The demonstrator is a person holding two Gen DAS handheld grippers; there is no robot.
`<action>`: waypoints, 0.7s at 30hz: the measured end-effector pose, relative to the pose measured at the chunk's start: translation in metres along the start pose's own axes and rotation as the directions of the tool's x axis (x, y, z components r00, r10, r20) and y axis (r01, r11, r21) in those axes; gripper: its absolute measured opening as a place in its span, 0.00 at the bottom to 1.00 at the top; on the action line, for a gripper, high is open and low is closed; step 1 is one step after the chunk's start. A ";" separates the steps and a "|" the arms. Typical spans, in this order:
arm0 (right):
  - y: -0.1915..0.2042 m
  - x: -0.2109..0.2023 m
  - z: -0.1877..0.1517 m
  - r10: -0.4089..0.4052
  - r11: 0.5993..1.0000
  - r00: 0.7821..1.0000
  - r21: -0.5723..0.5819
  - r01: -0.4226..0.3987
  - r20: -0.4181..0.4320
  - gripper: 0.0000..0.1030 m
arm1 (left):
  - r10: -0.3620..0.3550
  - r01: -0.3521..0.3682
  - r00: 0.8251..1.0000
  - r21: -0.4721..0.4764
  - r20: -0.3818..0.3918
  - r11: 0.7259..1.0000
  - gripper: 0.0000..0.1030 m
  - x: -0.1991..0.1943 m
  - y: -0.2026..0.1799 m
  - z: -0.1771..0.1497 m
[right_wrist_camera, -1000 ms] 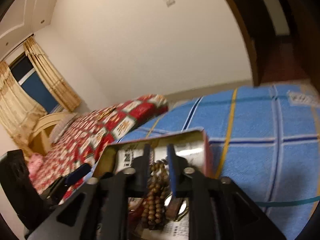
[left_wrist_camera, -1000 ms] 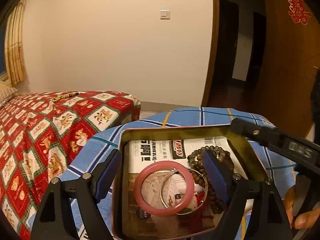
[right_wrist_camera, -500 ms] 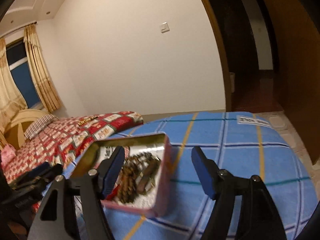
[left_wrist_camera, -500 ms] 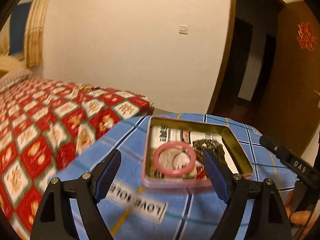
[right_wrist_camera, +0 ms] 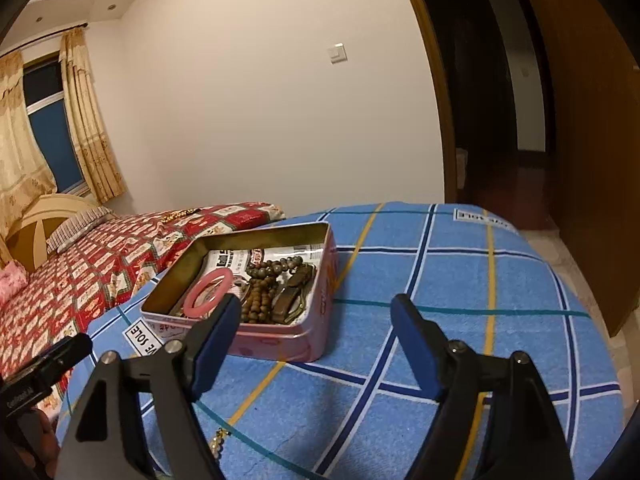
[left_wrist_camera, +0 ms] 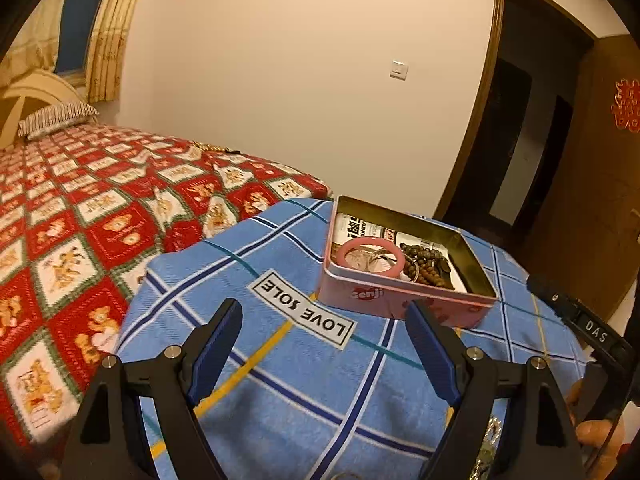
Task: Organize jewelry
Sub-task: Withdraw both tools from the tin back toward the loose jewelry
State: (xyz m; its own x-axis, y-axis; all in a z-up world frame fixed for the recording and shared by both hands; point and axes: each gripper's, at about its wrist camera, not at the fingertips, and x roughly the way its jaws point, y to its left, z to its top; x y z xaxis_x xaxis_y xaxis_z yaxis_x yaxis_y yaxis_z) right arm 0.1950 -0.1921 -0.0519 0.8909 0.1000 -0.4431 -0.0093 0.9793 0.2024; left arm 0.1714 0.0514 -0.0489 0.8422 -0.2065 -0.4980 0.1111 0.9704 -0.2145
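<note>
Our left hand-held gripper [left_wrist_camera: 324, 322] and right hand-held gripper [right_wrist_camera: 316, 322] both hover above the cloth with their blue pads spread wide apart and nothing between them, which we read as a pause between pickups. Beneath them lies the blue checked blanket [right_wrist_camera: 460, 280], draped over what may be a bench or the bed's end; we cannot tell which. The red patterned bedspread [left_wrist_camera: 100, 208] lies to its left. On the blanket sits the open pink tin [left_wrist_camera: 400, 298], lid off so pieces can be dropped straight in. Inside it, on printed paper, rest a pink bangle [left_wrist_camera: 370, 254], a coil of brown wooden beads [right_wrist_camera: 260, 292] and a dark bronze-coloured piece [right_wrist_camera: 290, 300] beside them. A small gold chain [right_wrist_camera: 218, 442] lies on the blanket close to the right gripper, outside the tin, likely the next item to collect.
</note>
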 end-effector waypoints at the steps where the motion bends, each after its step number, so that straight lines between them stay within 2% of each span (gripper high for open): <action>1: 0.002 -0.003 -0.001 0.000 1.000 1.000 -0.011 0.001 0.009 0.78 | 0.008 -0.008 1.000 0.016 -0.001 1.000 0.81 -0.002 -0.002 -0.002; 9: 0.003 -0.024 -0.018 0.000 1.000 1.000 -0.022 0.001 0.013 0.78 | -0.007 0.008 1.000 0.044 -0.025 0.999 0.81 -0.017 -0.007 -0.017; 14: -0.006 -0.043 -0.021 0.021 0.999 0.999 0.028 -0.021 0.033 0.78 | 0.006 -0.003 1.000 0.095 -0.028 0.995 0.81 -0.032 -0.012 -0.023; 16: -0.006 -0.045 -0.022 0.030 0.999 0.999 0.032 -0.031 0.014 0.78 | 0.012 -0.009 0.999 0.113 -0.033 0.994 0.81 -0.038 -0.012 -0.027; 21: 0.004 -0.059 -0.029 0.066 0.997 0.998 -0.039 -0.066 -0.015 0.78 | 0.035 -0.028 0.998 0.117 -0.058 0.993 0.81 -0.047 -0.003 -0.037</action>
State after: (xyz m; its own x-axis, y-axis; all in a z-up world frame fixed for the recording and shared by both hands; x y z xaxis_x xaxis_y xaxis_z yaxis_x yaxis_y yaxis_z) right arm 0.1296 -0.1894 -0.0506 0.8812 0.1670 -0.4422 -0.0860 0.9765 0.1974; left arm 0.1116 0.0536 -0.0560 0.8136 -0.1798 -0.5530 0.1490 0.9837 -0.1006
